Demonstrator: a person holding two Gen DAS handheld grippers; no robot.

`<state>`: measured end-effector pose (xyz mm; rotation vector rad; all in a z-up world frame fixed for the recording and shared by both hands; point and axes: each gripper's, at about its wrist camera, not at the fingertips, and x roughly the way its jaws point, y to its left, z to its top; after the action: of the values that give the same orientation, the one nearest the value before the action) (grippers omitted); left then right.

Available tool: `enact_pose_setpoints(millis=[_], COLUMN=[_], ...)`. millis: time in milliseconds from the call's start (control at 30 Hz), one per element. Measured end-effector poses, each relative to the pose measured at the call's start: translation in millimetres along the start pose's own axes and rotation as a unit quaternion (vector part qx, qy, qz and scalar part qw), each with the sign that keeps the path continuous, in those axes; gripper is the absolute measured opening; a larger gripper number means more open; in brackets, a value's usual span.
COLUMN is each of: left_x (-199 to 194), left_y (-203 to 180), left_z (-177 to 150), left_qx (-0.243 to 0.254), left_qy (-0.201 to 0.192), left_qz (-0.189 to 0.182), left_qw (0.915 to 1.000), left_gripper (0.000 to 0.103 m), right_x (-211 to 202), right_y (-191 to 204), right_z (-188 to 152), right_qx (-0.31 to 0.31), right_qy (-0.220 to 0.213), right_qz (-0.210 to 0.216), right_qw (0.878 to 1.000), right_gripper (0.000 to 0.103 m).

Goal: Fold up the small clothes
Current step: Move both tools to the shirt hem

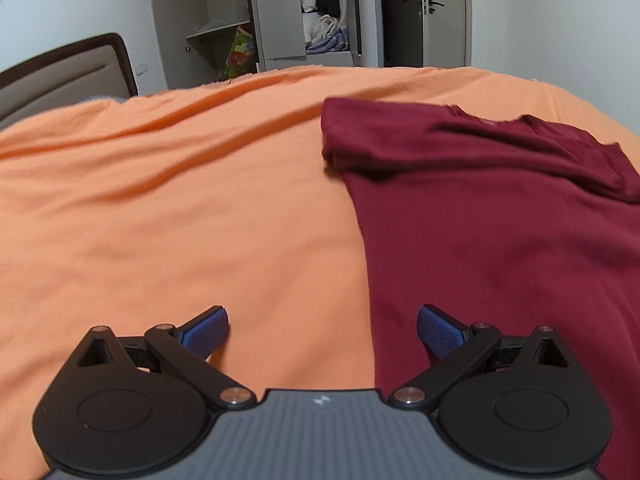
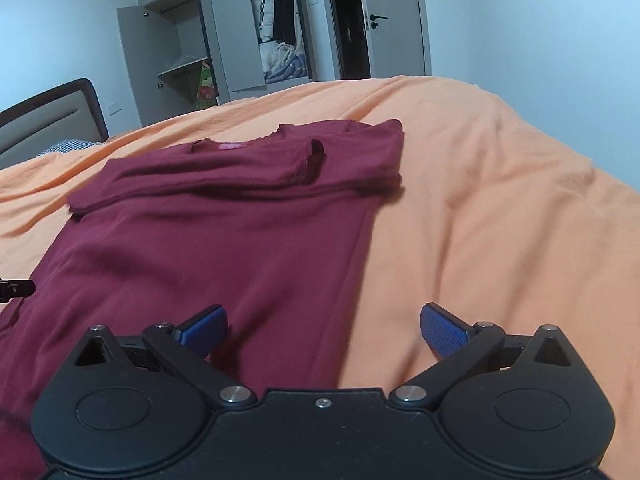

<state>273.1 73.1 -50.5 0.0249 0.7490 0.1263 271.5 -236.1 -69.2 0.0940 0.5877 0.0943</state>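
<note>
A dark red T-shirt (image 1: 500, 232) lies flat on the orange bedsheet (image 1: 180, 200), collar toward the far side, both sleeves folded in over the chest. My left gripper (image 1: 322, 330) is open above the shirt's left hem edge, one pad over the sheet and one over the cloth. In the right wrist view the same T-shirt (image 2: 208, 240) fills the left half. My right gripper (image 2: 323, 328) is open, straddling the shirt's right edge near the hem. Nothing is held between the blue pads (image 2: 442, 330). A bit of the left gripper (image 2: 16, 289) shows at the left edge.
The orange bedsheet (image 2: 500, 220) is rumpled to the right of the shirt. A padded headboard (image 1: 60, 76) stands at the far left. Beyond the bed are an open wardrobe (image 1: 280, 12) with clothes and a room door (image 1: 444, 12).
</note>
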Motion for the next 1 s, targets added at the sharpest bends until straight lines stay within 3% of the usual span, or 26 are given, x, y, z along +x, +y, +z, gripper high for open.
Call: enact_pose_setpoints(millis=[133,367,667,833,967,1000], left_x=[-26,-59,-87,-97,-102,-103], left_y=[4,14,24,25,23,22], left_z=[-31,-66,-99,-105,-107,-107], left_qx=[0.003,-0.012,-0.021,-0.042,-0.044,-0.045], left_qy=[-0.018,-0.042,-0.066,-0.066,-0.061,-0.059], left_qz=[-0.011,-0.017,-0.024,-0.04,-0.067,-0.074], left_qw=[0.9998,0.9989,0.9973,0.9962,0.9949,0.9945], left_gripper=[0.102,0.102,0.102,0.102,0.101,0.097], right_x=[-30,-71,-101,-118,-111,-110], right_y=[2,24,33,41,51,53], right_z=[-33,-84,-119,-127,-128,-130], right_qx=[-0.011,-0.091,-0.082,-0.069,-0.08,-0.083], right_qy=[-0.004,-0.032,-0.087,-0.127,-0.113,-0.112], right_qz=[-0.003,-0.033,-0.068,-0.04,-0.042,-0.042], right_qw=[1.0,0.995,0.99,0.989,0.989,0.989], right_gripper=[0.103,0.103,0.103,0.102,0.074,0.068])
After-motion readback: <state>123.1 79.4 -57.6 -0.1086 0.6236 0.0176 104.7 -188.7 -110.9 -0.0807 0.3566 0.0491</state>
